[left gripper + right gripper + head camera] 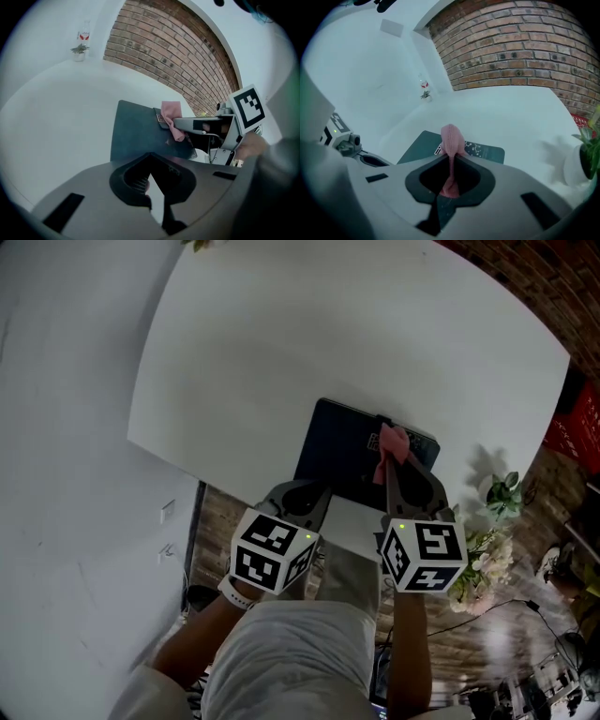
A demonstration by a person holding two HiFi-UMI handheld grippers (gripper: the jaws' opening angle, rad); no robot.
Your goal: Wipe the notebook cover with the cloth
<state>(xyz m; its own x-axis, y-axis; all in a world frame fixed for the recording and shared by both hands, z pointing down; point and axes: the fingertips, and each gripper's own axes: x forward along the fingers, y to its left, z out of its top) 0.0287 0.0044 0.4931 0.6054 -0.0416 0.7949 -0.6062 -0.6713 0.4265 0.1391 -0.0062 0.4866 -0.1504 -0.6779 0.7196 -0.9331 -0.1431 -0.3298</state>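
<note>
- Holding entry, item one: cloth (452,138), pink and small, clamped in the right gripper (451,157). The jaws are closed hard on its middle. One end stands up past the tips and the rest is bunched in the hollow behind them.
- Cloth, handling (judged): soft, light and limp. It folds under any pressure, so a hold close to the working end should keep it from flopping. It probably drags on a matt cover more than it slides.
- Item two: notebook (342,446), dark, closed and lying flat on the white table (328,324) at its near edge, directly ahead of the person. The cloth sits over its right-hand part. Whether the cloth touches the cover cannot be told.
- Notebook, handling (judged): thin and light with a stiff cover. It is likely to skate on the smooth tabletop when rubbed, and is best pinned at the near left corner, clear of the wiping path.
- Left gripper (150,157): jaws together with nothing between them, tips just beside the notebook's near left edge. Contact with the notebook is unclear.
</note>
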